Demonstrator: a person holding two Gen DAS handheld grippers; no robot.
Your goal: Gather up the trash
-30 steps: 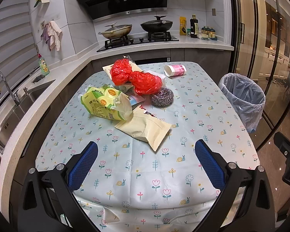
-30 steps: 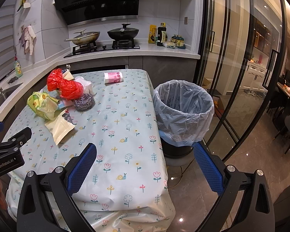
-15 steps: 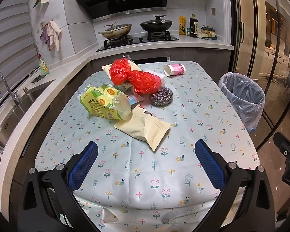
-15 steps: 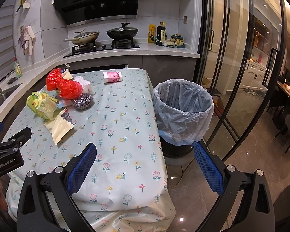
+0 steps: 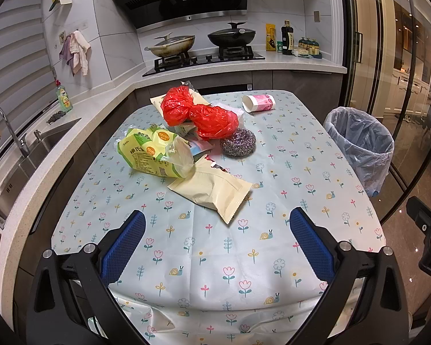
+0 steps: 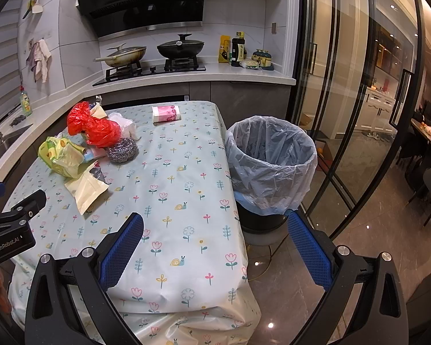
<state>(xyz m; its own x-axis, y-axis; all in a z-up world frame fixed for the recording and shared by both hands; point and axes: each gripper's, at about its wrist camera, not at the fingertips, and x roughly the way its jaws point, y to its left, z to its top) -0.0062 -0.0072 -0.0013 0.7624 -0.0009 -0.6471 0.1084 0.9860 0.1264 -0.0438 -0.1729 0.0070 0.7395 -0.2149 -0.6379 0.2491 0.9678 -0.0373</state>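
Almost nothing shifts since a second ago: left gripper [image 5: 215, 230] creeps toward the cream foil snack wrapper [image 5: 212, 191] (nearest trash), both grippers' fingers spread, empty; collecting unstarted

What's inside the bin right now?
The trash bin shows only its blue liner; no trash on the visible walls. The bottom is hidden behind the near rim.

Black frames, silver screws, blue textured fingers [image 5: 123, 244]; "GenRobot.AI" marking.

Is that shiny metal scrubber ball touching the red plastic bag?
Touching. In the left wrist view the red plastic bag overlaps the top edge of the scrubber ball, with no tablecloth visible between them.
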